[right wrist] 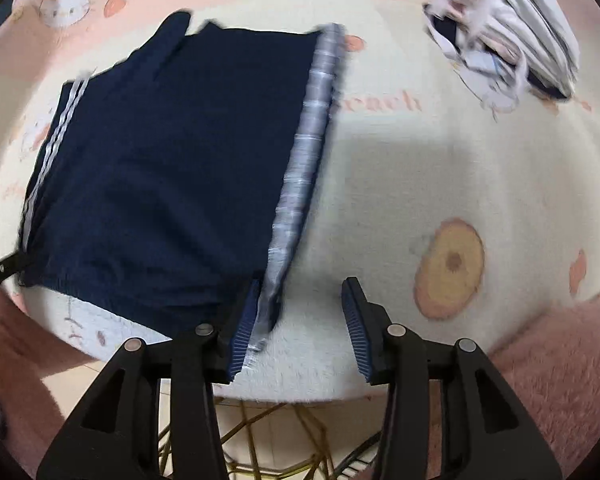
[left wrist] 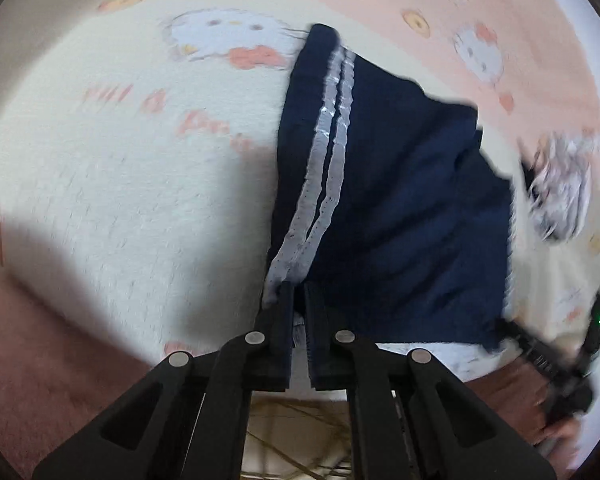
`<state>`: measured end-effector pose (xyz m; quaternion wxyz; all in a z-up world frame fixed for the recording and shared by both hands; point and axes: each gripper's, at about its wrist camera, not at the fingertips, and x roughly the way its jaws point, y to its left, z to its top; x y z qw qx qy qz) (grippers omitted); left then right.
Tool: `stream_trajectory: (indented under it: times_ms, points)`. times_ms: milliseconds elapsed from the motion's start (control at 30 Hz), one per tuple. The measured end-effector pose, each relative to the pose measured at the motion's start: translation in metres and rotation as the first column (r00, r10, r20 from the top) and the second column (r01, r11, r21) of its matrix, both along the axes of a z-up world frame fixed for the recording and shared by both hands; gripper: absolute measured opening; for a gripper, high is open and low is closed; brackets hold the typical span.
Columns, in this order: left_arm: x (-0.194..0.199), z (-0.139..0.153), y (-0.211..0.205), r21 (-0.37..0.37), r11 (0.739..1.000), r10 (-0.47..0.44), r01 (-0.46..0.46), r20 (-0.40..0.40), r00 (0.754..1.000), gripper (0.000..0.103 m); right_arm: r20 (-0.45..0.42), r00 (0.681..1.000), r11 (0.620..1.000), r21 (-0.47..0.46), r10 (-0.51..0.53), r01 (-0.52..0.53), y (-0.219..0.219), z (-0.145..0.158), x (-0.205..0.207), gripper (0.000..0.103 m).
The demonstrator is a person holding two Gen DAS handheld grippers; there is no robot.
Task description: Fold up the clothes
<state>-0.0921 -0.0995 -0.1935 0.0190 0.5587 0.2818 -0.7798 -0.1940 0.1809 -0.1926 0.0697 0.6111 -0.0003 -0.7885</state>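
Note:
Navy shorts [left wrist: 400, 208] with two white side stripes lie flat on a cream and pink cartoon blanket [left wrist: 120, 200]. My left gripper [left wrist: 299, 294] is shut on the near striped corner of the shorts. In the right wrist view the shorts [right wrist: 172, 168] show a grey waistband [right wrist: 304, 168] along their right edge. My right gripper [right wrist: 302, 300] is open, its left finger [right wrist: 244, 332] touching the near end of the waistband. The right gripper also shows at the right edge of the left wrist view [left wrist: 548, 360].
A crumpled pile of white and striped clothes [right wrist: 508, 44] lies at the far right of the blanket [right wrist: 460, 184]. The blanket's near edge drops off to a tiled floor with a gold wire frame [right wrist: 260, 448] below. Pink fuzzy sleeves [right wrist: 560, 380] flank the view.

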Motion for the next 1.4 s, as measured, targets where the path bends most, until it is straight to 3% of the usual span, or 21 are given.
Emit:
stream_trajectory:
  times_ms: [67,133,167,200,367,600,700,733,767,800,967,1100,1167,1267,1333,1400]
  points:
    - [0.001,0.01,-0.004,0.024,0.999,0.026,-0.025,-0.062,0.998,0.011,0.005,1.0,0.999,-0.047,-0.018,0.019,0.004,0.003,0.001,0.044]
    - [0.0,0.014,-0.006,0.035,0.998,0.051,-0.047,-0.098,0.994,0.028,-0.004,1.0,0.997,-0.066,-0.026,0.026,0.002,0.004,-0.003,0.046]
    - [0.0,0.014,-0.007,0.039,0.998,0.06,-0.056,-0.095,0.994,0.042,-0.001,0.999,0.997,-0.067,-0.034,0.034,0.001,0.003,-0.005,0.046]
    - [0.002,0.012,-0.006,0.037,0.997,0.064,-0.061,-0.08,0.995,0.043,0.003,0.999,0.997,-0.068,-0.042,0.042,0.0,0.002,-0.008,0.046]
    - [0.006,0.0,-0.002,0.03,0.998,0.058,-0.058,-0.011,0.998,0.043,0.031,0.996,0.989,-0.12,-0.082,0.085,0.006,0.007,-0.001,0.047]
    - [0.004,-0.006,0.003,0.04,0.999,0.024,-0.025,0.008,1.0,0.042,0.084,0.996,0.991,-0.132,0.011,0.0,-0.028,-0.012,-0.011,0.054]
    - [0.004,-0.009,0.005,0.045,0.999,0.01,-0.011,0.016,1.0,0.04,0.054,0.997,0.994,-0.096,0.057,-0.052,-0.048,-0.01,-0.011,0.04]
    - [0.003,-0.01,0.006,0.046,0.999,0.005,-0.006,0.018,1.0,0.033,0.045,0.997,0.994,-0.082,0.07,-0.066,-0.054,-0.01,-0.011,0.031]
    - [0.004,-0.01,0.007,0.041,0.999,0.002,-0.003,0.023,1.0,0.016,0.035,0.996,0.995,-0.067,0.083,-0.08,-0.059,-0.009,-0.011,0.016]
    - [0.006,-0.009,0.007,0.033,0.999,0.0,-0.001,0.028,1.0,0.014,0.026,0.995,0.994,-0.052,0.096,-0.094,-0.065,-0.008,-0.011,0.01]
    - [0.015,-0.006,0.01,0.007,1.0,-0.007,0.007,0.069,0.998,0.012,0.023,0.997,0.993,-0.094,0.079,-0.077,-0.067,0.005,-0.006,0.007]
    - [0.014,-0.01,0.013,0.006,1.0,-0.025,0.024,0.127,0.992,0.019,0.068,0.995,0.995,-0.077,0.07,-0.065,-0.058,-0.008,-0.04,0.007]
    - [0.006,0.003,0.008,-0.004,1.0,-0.025,0.026,0.101,0.995,0.027,0.117,0.992,0.997,-0.062,0.046,-0.039,-0.046,-0.016,-0.071,0.018]
    - [-0.013,0.03,-0.008,-0.052,0.998,-0.03,0.03,0.005,1.0,0.043,0.044,0.999,0.992,-0.125,0.029,-0.024,-0.046,0.01,-0.086,0.028]
    - [-0.036,0.041,-0.02,-0.084,0.996,-0.041,0.038,-0.028,0.999,0.044,-0.025,0.999,0.986,-0.16,0.037,-0.04,-0.047,0.035,-0.098,0.037]
    - [-0.066,0.044,-0.03,-0.135,0.99,-0.053,0.043,-0.067,0.996,0.044,-0.075,0.996,0.986,-0.155,0.057,-0.068,-0.051,0.055,-0.115,0.037]
